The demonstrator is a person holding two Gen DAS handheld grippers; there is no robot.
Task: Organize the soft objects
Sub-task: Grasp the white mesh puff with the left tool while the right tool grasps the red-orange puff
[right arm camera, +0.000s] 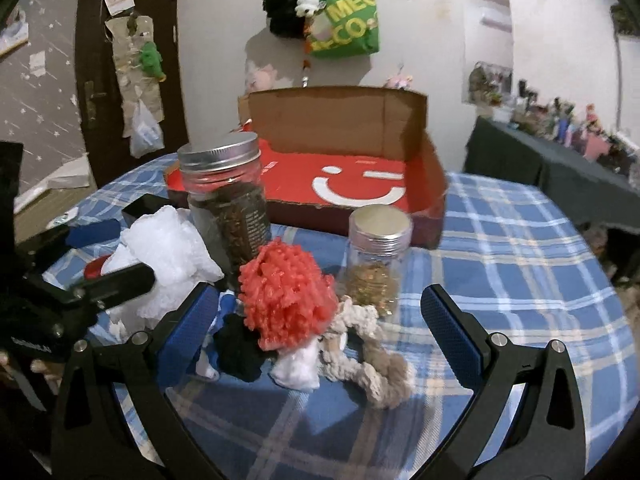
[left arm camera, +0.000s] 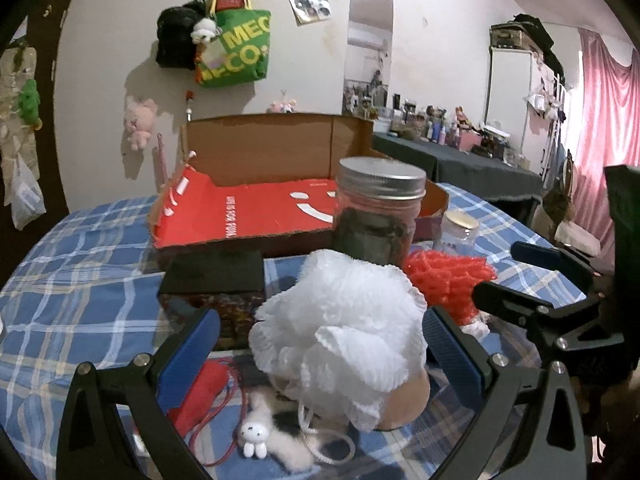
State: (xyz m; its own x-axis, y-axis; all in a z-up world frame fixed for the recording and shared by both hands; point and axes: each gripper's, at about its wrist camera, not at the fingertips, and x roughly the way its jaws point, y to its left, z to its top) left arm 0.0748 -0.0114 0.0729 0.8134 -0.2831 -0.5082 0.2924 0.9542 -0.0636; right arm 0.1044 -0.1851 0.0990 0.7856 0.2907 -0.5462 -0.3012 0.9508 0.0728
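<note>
A white mesh bath sponge (left arm camera: 340,332) lies on the blue plaid cloth between the blue pads of my open left gripper (left arm camera: 320,344); the pads do not press it. It also shows in the right wrist view (right arm camera: 168,252). A red mesh sponge (right arm camera: 286,292) lies between the pads of my open right gripper (right arm camera: 320,324), also seen from the left (left arm camera: 448,280). Below it lie a beige rope toy (right arm camera: 372,364), a black soft piece (right arm camera: 238,350) and a white cloth (right arm camera: 296,368). A small white bunny plush (left arm camera: 256,436) and a red fabric item (left arm camera: 200,392) lie near my left gripper.
An open cardboard box with a red inner floor (left arm camera: 256,208) stands behind the objects (right arm camera: 352,184). A tall jar with a metal lid (left arm camera: 378,216) and a smaller jar (right arm camera: 376,256) stand in front of it. A dark box (left arm camera: 216,280) sits at the left.
</note>
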